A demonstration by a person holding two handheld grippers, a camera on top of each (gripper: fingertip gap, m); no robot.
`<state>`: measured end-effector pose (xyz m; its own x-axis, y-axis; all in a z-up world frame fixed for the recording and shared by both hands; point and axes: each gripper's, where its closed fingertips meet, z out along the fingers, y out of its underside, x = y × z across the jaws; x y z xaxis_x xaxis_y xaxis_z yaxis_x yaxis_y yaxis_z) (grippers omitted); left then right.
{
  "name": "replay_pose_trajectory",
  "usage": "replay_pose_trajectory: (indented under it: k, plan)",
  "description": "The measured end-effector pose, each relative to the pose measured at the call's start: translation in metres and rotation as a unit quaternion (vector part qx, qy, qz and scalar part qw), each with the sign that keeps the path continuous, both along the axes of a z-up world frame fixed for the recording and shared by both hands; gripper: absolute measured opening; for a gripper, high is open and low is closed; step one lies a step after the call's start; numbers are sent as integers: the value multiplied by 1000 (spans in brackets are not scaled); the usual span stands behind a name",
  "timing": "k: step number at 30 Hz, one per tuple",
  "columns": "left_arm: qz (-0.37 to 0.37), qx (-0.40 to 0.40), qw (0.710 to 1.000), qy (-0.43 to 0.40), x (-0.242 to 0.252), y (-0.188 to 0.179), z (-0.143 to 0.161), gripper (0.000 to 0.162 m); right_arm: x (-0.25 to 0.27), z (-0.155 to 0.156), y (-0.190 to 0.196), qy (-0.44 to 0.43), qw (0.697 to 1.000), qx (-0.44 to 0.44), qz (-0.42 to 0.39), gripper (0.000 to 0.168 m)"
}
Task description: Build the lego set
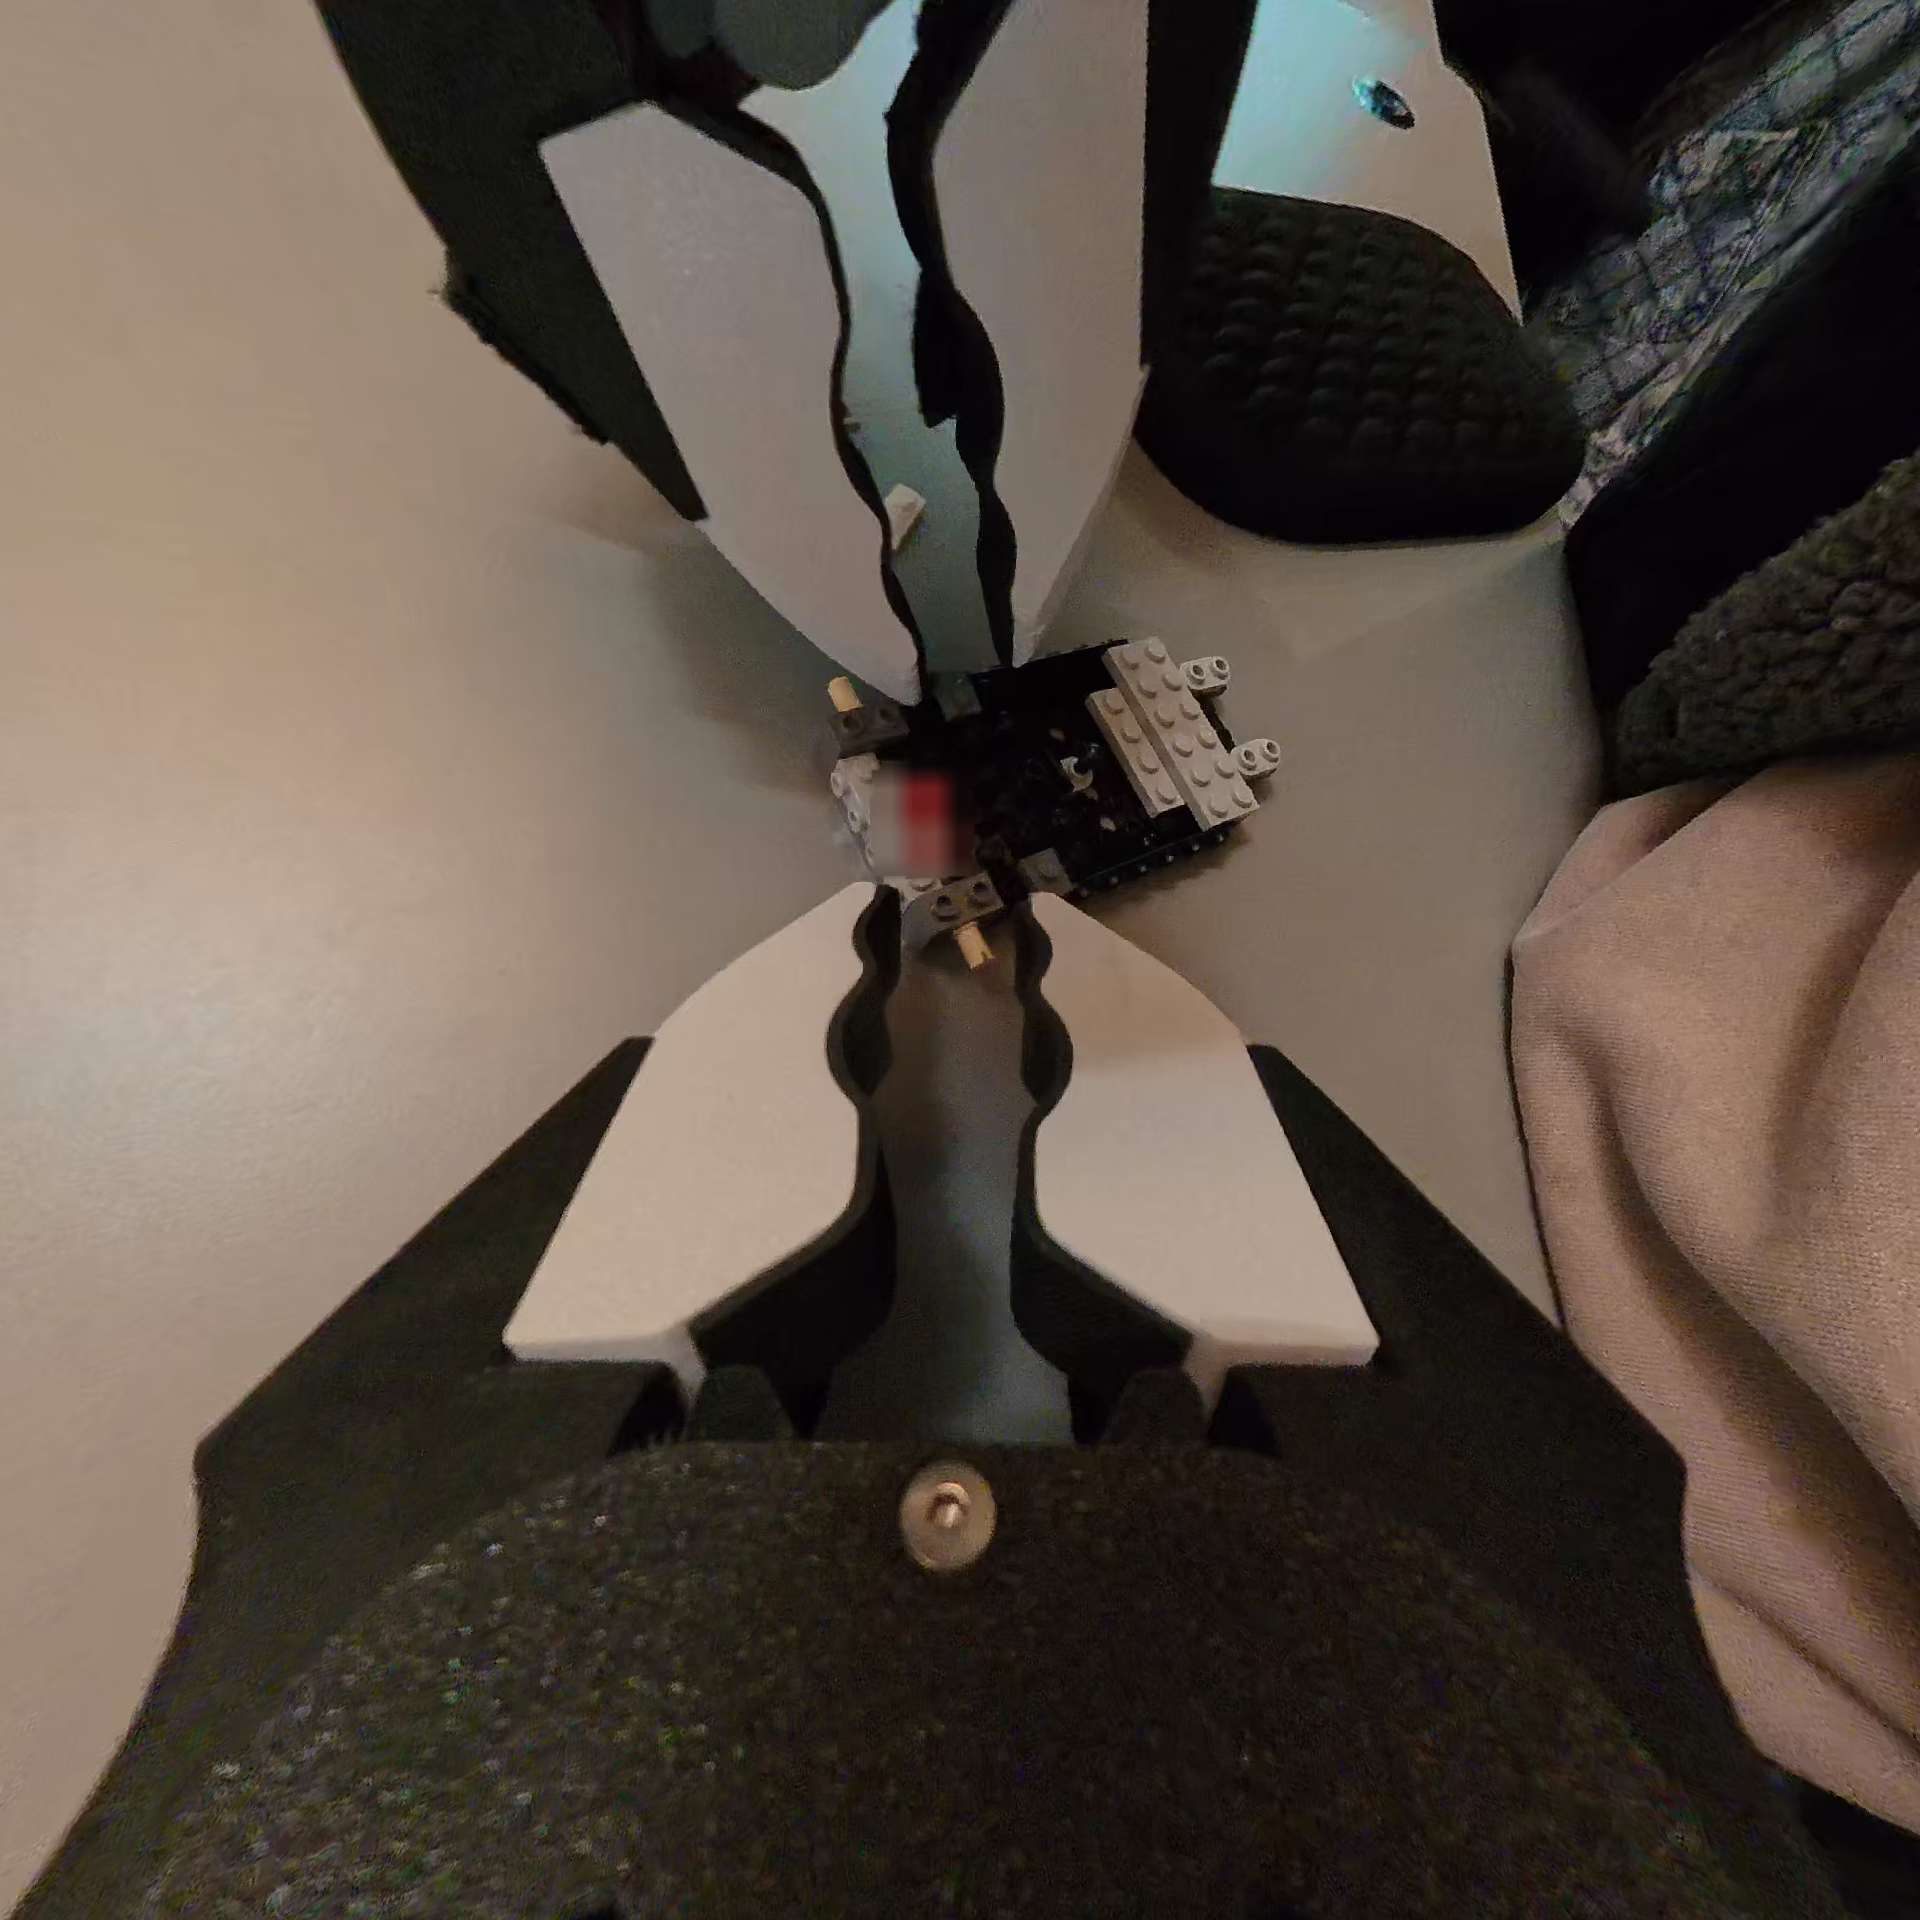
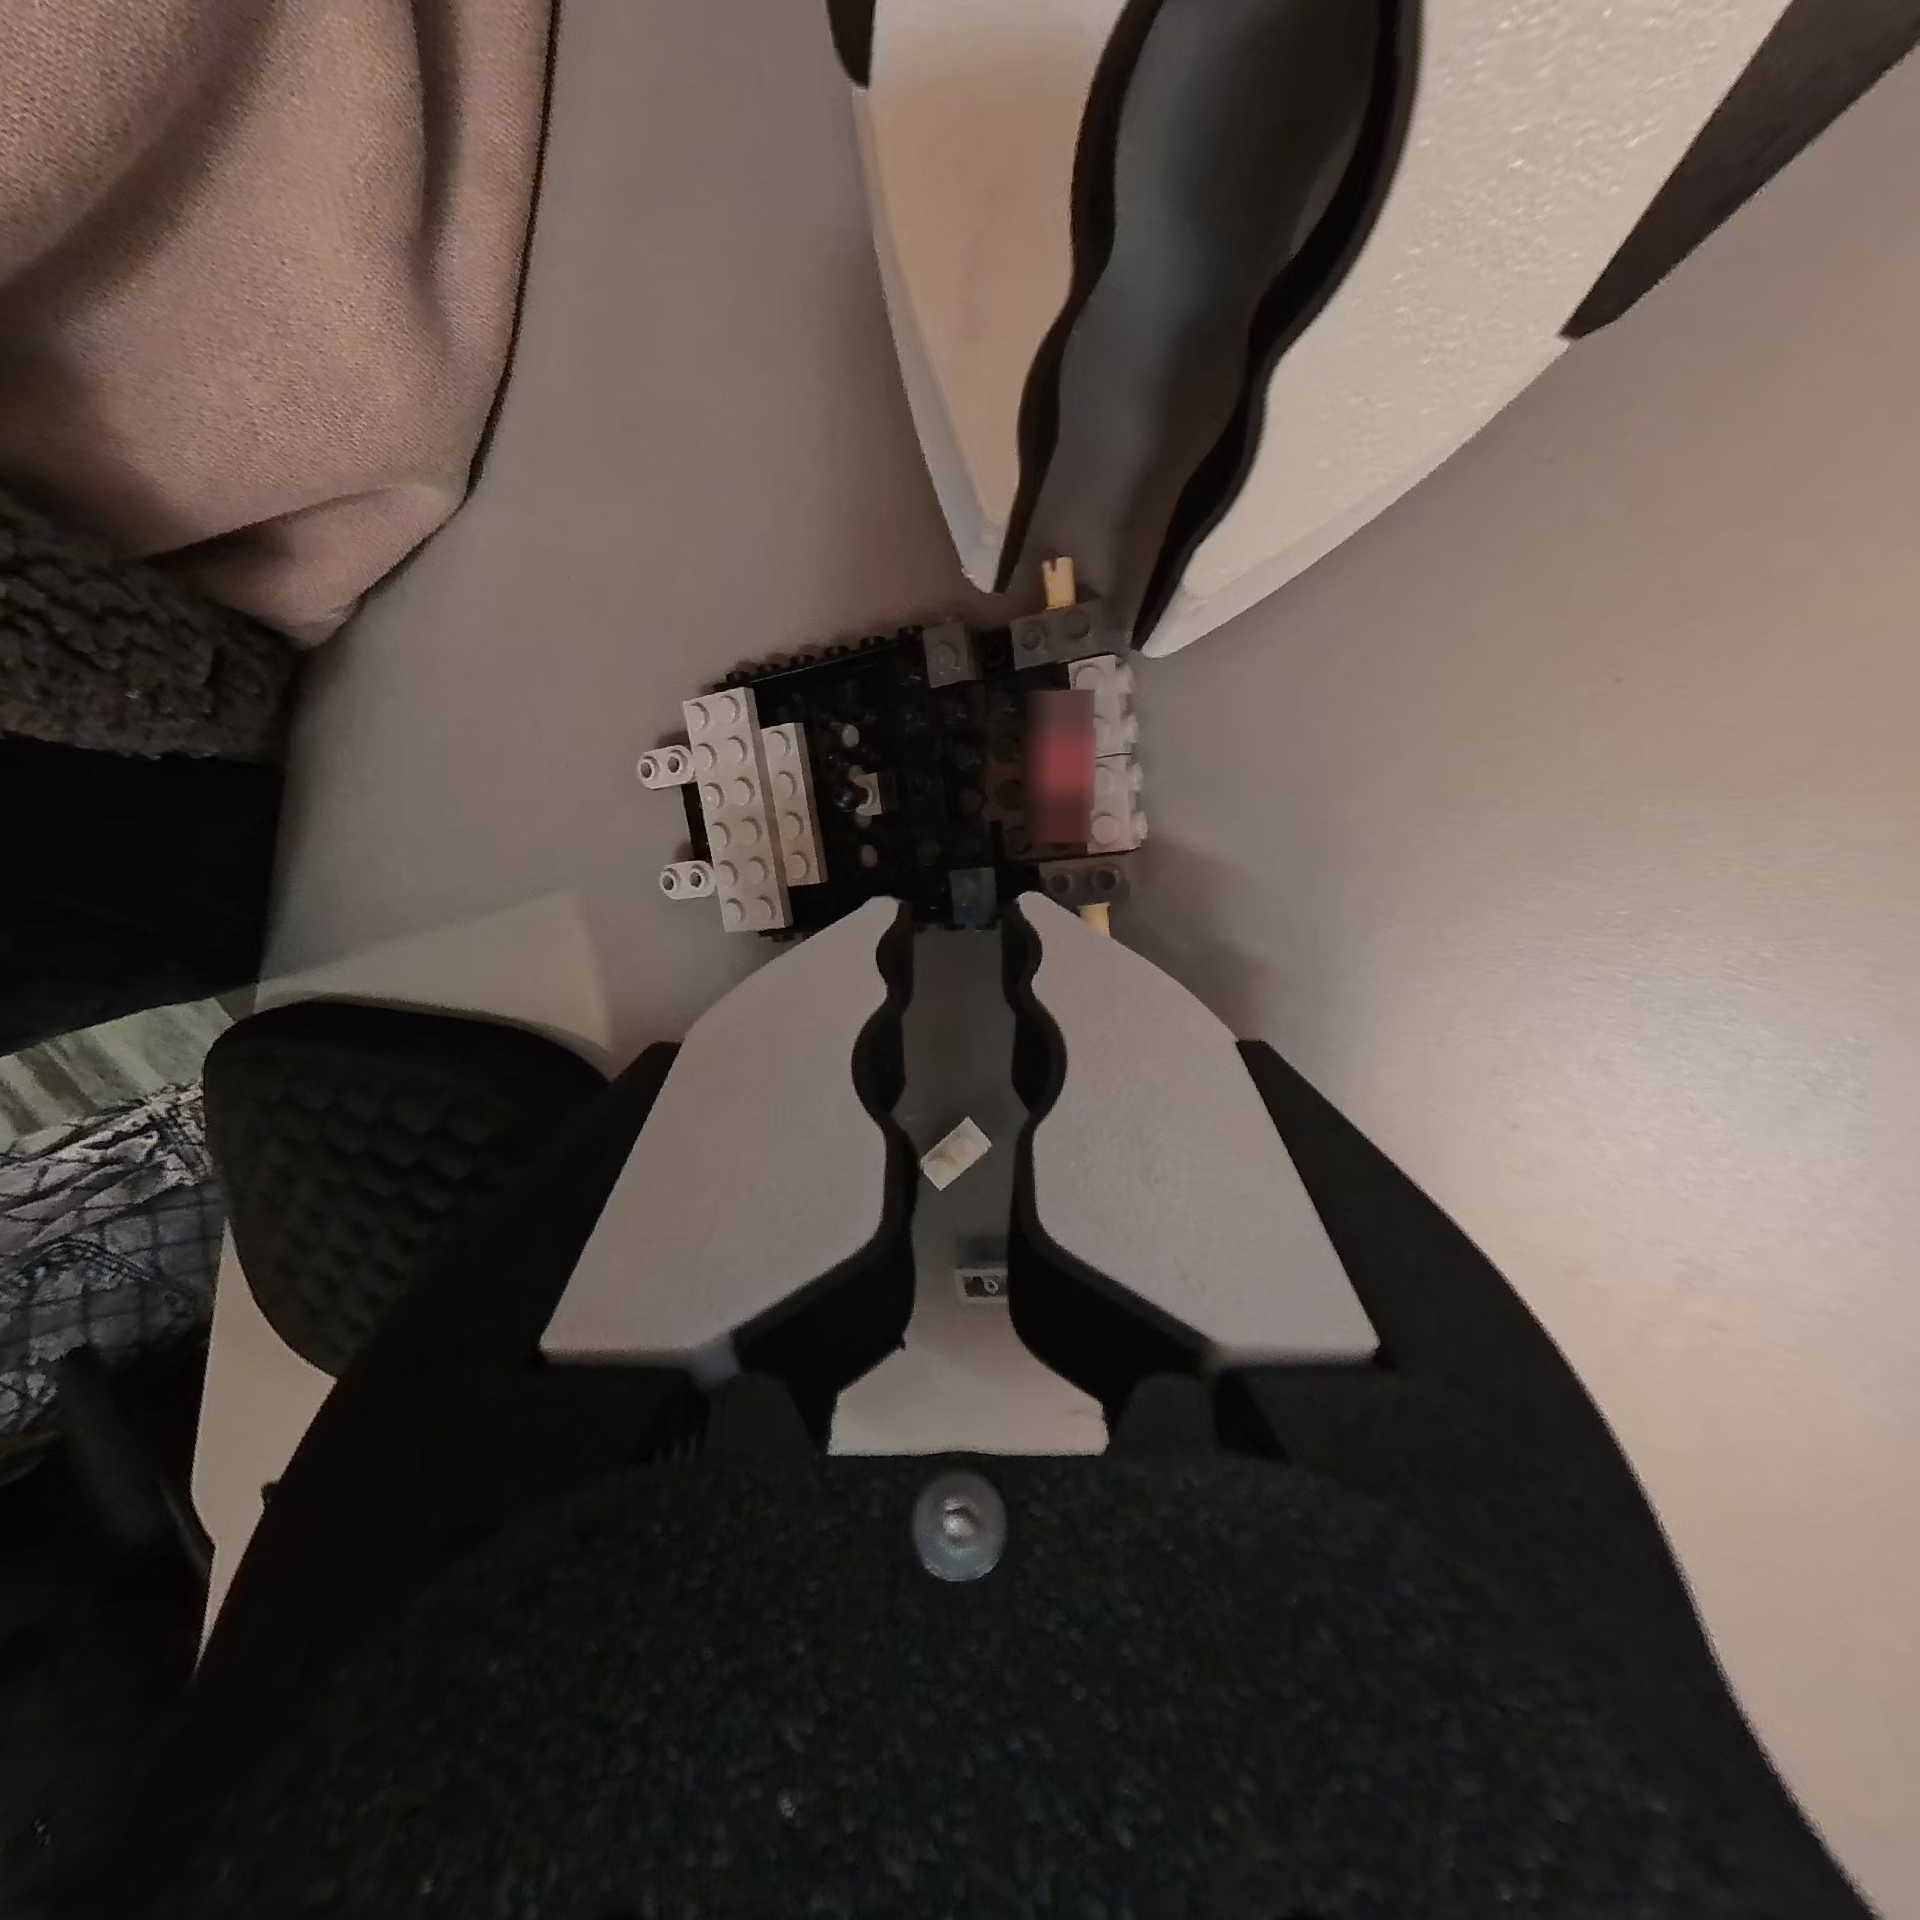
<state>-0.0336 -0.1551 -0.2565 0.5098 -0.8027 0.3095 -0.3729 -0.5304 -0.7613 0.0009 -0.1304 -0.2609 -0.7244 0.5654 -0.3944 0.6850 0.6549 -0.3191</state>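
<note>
A partly built lego model (image 1: 1049,774), black with light grey plates and tan pins at its sides, rests on the white table (image 1: 312,727). It also shows in the right wrist view (image 2: 904,774). My left gripper (image 1: 966,914) closes on the model's near side, around a dark grey plate with a tan pin (image 1: 971,945). My right gripper (image 2: 958,914) closes on the opposite side, around a small grey piece (image 2: 971,896). The grippers face each other across the model. The light grey plates (image 2: 743,810) stick out to one side, clear of both.
A small white piece (image 2: 954,1153) and a small grey piece (image 2: 982,1283) lie loose on the table between my right gripper's fingers. A person's beige clothing (image 1: 1714,1143) and a dark fleece (image 1: 1766,623) are close by. A black textured object (image 2: 395,1164) sits at the table edge. The gap from one gripper's tips to the other's is roughly 5 cm. The black textured object (image 2: 395,1164) is about 20 cm from both grippers' fingertips.
</note>
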Motion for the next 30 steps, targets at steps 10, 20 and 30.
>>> replay_pose_trajectory:
  k: [10,20,30]
  plan:
    - [-64,99,990,84,1,-6,-6,51,-3,0,-8,24,999,-5,-22,15]
    - [-269,153,945,106,13,-9,-16,76,-7,3,-19,60,997,-15,-47,15]
    - [-271,163,944,93,18,-13,-16,60,-6,6,-31,69,996,-35,-51,15]
